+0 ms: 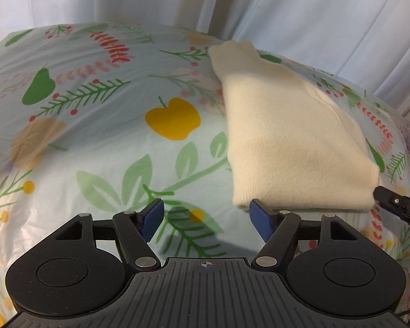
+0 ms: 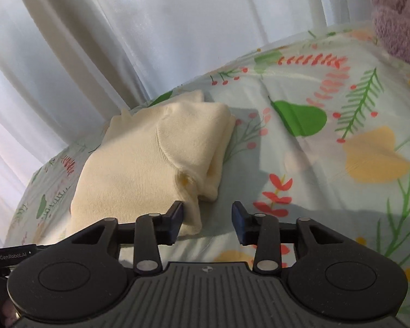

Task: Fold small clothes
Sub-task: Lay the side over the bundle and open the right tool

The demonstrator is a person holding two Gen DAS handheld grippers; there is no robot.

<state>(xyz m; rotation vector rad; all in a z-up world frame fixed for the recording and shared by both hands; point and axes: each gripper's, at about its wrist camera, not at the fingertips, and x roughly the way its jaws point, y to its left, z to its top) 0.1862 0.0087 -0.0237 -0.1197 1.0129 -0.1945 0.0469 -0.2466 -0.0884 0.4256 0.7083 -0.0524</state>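
Folded cream garment [image 2: 147,161] just left of right gripper [image 2: 207,220], nothing gripped.

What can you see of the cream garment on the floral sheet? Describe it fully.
The cream garment is a fine ribbed knit, folded into a thick, roughly rectangular bundle with a curved seam showing on top. It lies flat on the floral sheet, near the white curtain. Neither gripper holds it; the right gripper has one fingertip beside its near corner.
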